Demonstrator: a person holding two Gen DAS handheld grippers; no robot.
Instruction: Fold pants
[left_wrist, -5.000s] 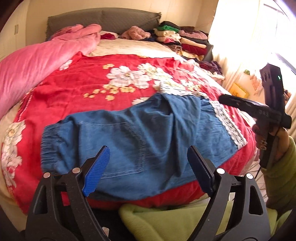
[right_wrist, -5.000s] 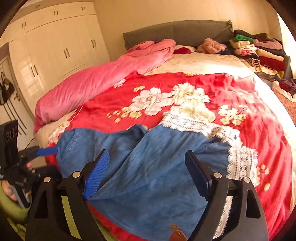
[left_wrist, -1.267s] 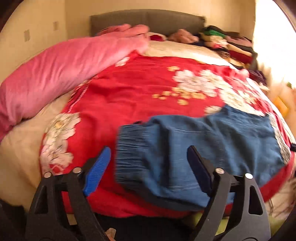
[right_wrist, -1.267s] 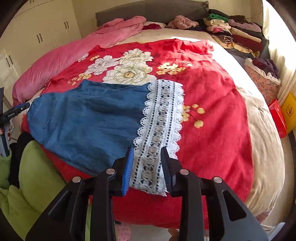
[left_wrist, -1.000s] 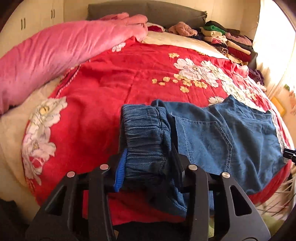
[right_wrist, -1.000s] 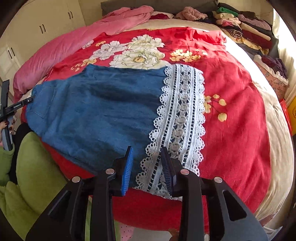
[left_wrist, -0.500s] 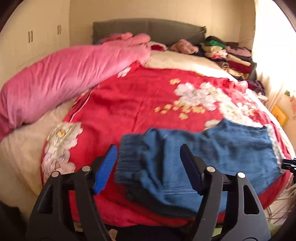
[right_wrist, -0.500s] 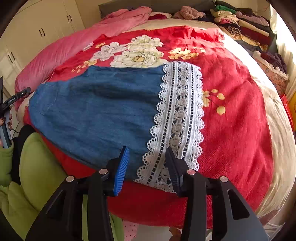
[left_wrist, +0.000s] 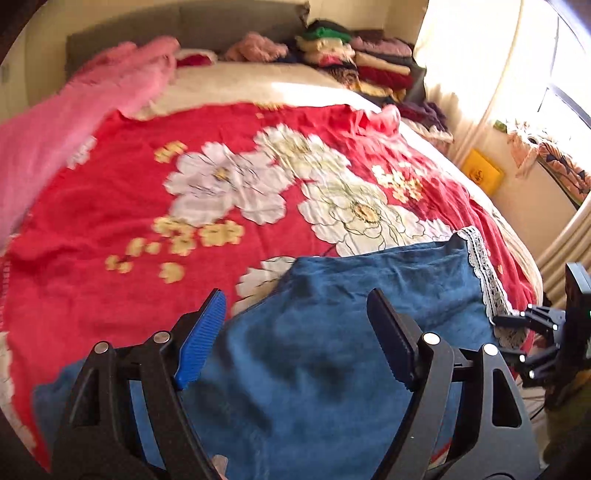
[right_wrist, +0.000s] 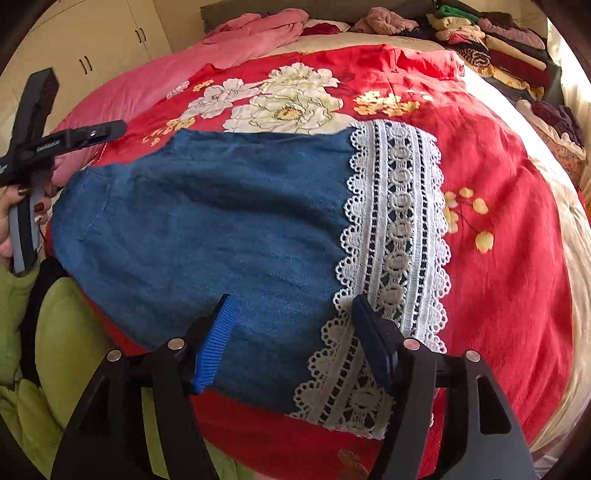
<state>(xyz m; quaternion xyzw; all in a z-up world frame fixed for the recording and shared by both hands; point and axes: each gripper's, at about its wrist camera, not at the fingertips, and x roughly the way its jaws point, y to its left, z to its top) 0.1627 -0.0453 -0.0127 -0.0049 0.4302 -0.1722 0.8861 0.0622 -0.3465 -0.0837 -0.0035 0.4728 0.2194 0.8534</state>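
Denim pants (right_wrist: 221, 229): blue, one layer visible, lying flat on the red floral bedspread (right_wrist: 498, 206) along the near edge of the bed. Long axis runs side to side across both views. The lace-trimmed cuff (right_wrist: 395, 236) forms the end on the right; the waist end is not clearly visible in either view.

Right gripper (right_wrist: 291, 328): fingers released, spread apart, holding nothing. Hovers over the near edge of the pants. The blue pad (right_wrist: 216, 343) sits over plain denim; the black finger (right_wrist: 373, 339) sits over the lace band. The cuff lies directly ahead of, and slightly right of, these fingers. This is the nearer gripper to the cuff.

Left gripper (left_wrist: 295, 332): fingers released, wide apart, nothing between them. Denim fills the space below and ahead of the fingers. The lace edge (left_wrist: 484, 273) lies far off to the right of the black finger.

Judgement: the next fold likely turns on the side-to-side axis, each gripper pinching the near edge at its own end and carrying one end toward the other. The loose denim may sag between the two grasps.
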